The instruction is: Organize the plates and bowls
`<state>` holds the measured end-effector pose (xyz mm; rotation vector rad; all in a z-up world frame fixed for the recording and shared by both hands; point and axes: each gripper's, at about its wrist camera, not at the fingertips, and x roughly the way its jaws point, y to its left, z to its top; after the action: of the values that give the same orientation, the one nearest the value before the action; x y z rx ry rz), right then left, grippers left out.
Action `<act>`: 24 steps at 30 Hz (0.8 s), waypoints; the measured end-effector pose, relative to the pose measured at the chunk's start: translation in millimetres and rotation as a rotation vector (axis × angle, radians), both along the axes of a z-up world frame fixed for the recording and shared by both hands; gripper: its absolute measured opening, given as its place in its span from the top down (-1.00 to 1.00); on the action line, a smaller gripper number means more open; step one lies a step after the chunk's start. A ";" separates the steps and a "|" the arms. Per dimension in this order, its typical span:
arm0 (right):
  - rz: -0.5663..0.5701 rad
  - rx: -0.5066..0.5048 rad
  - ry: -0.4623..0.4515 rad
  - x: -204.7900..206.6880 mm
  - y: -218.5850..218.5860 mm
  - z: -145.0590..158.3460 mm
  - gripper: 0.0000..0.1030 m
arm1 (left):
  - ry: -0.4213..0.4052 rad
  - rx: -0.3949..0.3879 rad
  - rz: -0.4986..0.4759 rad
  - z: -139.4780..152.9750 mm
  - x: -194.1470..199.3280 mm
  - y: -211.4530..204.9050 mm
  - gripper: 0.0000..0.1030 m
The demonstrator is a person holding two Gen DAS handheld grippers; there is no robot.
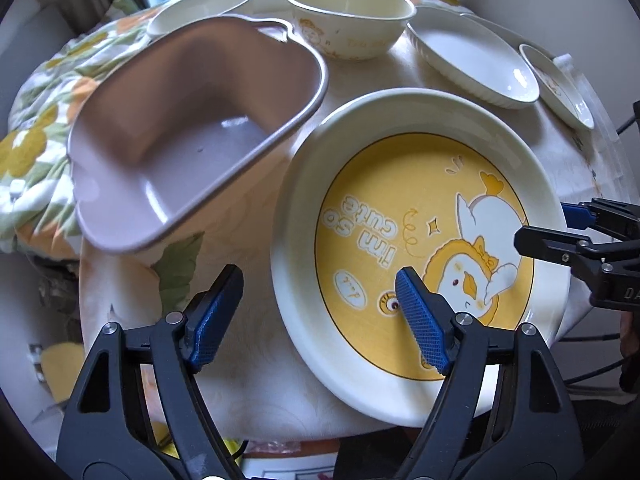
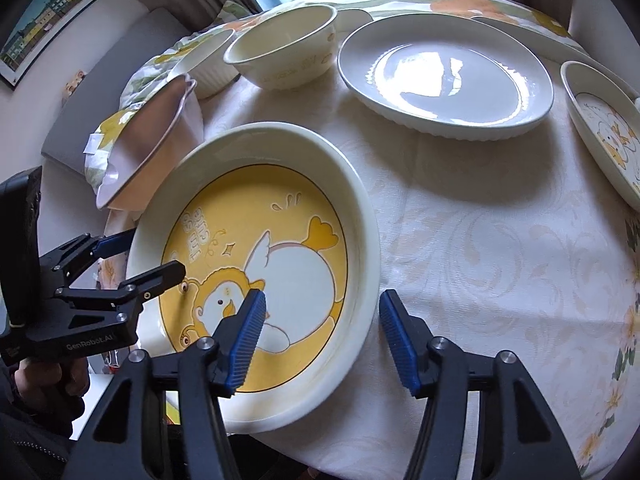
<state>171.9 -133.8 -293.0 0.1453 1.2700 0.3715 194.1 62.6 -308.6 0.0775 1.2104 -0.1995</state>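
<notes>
Your left gripper (image 1: 320, 316) and right gripper (image 2: 322, 338) both gape wide, each straddling a rim of the yellow duck plate (image 2: 362, 216) at the bench's (image 2: 480, 240) near edge. Beyond sit a pink dish (image 1: 168, 152), cream bowl (image 2: 280, 48) and white plate (image 2: 444, 72).

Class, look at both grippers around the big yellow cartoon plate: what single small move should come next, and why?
Probably close both grippers on the yellow plate. The left gripper and the right gripper are both open, each straddling the plate's rim on opposite sides, one finger inside and one outside. Neither seems to grip yet, so closing would likely secure it for lifting.
</notes>
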 end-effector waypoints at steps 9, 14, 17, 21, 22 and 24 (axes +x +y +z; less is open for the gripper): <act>0.019 0.051 -0.114 -13.9 -45.6 54.8 -0.06 | -0.114 0.017 0.098 63.9 -25.6 -23.7 -0.49; 0.004 0.065 -0.238 -8.0 -93.8 107.2 -1.00 | -0.292 -0.046 0.172 134.0 -30.5 -54.3 -0.99; 0.038 0.071 -0.279 4.4 -117.2 129.2 -1.00 | -0.360 -0.078 0.183 161.0 -19.5 -72.5 -0.99; 0.082 0.054 -0.252 33.7 -142.3 144.9 -1.00 | -0.316 -0.104 0.231 165.8 12.2 -101.0 -0.99; 0.099 0.055 -0.236 45.1 -147.7 146.6 -1.00 | -0.297 -0.118 0.251 163.6 20.9 -106.2 -0.99; 0.114 0.044 -0.233 62.7 -156.7 149.0 -1.00 | -0.254 -0.160 0.279 155.5 34.7 -114.3 -0.99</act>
<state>234.5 -290.5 -144.1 0.0649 1.0423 0.4999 228.8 -51.8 -153.0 -0.1997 0.9363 -0.0397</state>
